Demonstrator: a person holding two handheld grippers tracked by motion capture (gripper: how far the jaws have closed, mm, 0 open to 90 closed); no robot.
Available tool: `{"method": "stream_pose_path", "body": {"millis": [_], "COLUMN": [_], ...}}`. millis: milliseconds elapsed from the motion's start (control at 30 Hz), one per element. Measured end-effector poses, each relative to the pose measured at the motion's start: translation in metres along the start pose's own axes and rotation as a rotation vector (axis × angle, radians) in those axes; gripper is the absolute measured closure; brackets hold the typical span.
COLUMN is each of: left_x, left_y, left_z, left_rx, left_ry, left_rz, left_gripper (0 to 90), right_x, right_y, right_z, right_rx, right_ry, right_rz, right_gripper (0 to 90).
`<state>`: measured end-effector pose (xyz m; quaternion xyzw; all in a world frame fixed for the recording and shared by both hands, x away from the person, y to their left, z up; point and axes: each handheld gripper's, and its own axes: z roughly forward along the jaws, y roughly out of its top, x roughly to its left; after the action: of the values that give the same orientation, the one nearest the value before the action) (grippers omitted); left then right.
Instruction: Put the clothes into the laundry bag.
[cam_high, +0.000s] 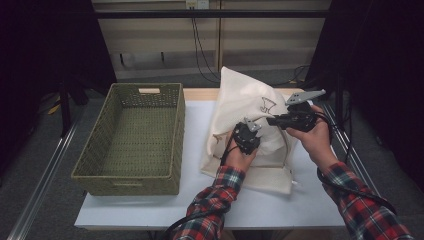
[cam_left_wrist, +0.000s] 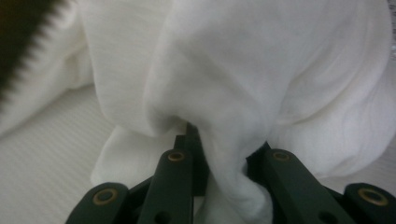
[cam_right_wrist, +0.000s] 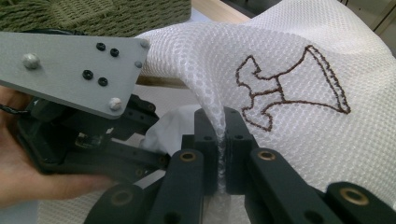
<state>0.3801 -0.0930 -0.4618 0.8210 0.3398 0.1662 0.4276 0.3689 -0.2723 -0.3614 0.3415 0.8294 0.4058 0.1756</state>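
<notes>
A cream mesh bag (cam_high: 245, 100) with a brown stitched emblem (cam_right_wrist: 285, 88) stands bunched up on the white table (cam_high: 200, 202). My right gripper (cam_high: 270, 120) comes in from the right and is shut on a pinched fold of the bag's mesh (cam_right_wrist: 222, 135), just left of the emblem. My left gripper (cam_high: 249, 125) sits lower at the bag's front. Its jaws are shut on a fold of smooth white cloth (cam_left_wrist: 224, 149); whether that cloth is part of the bag I cannot tell. The left gripper's grey plate (cam_right_wrist: 70, 60) shows close beside the right jaws.
A deep green woven basket (cam_high: 127, 185) stands empty on the table's left half, a short gap from the bag. The table's front edge lies just below the bag. Dark curtains flank both sides, and cables hang at the back wall.
</notes>
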Motion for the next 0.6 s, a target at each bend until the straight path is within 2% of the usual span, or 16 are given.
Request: {"method": "stream_pose_path", "body": {"millis": [200,400,567,600], "left_x": [0.0069,0.0087,0.0082,0.008], "left_y": [0.0039,0.0049,-0.0003,-0.0005], "left_z": [0.0007,-0.0005,-0.003,-0.004], "left_rx": [-0.024,-0.019,-0.011,0.0], "left_ry": [0.041,0.076,0.039,0.045], "left_rz": [0.016,0.045,0.025,0.036], "left_gripper": [79.8,79.6,76.5,74.9], "right_x": [-0.0032,-0.0027,-0.0026,-0.003], "right_y": [-0.0029,-0.0012,-0.0017,-0.0022], "right_z": [-0.0028,-0.0021,0.0011,0.002], "right_rx": [-0.004,-0.001,0.009,0.009], "right_ry": [-0.004,-0.006,-0.008,-0.013], "right_rz": [0.006,0.003,0.0,0.004], "right_gripper": [86.3,86.3,86.3,86.3]}}
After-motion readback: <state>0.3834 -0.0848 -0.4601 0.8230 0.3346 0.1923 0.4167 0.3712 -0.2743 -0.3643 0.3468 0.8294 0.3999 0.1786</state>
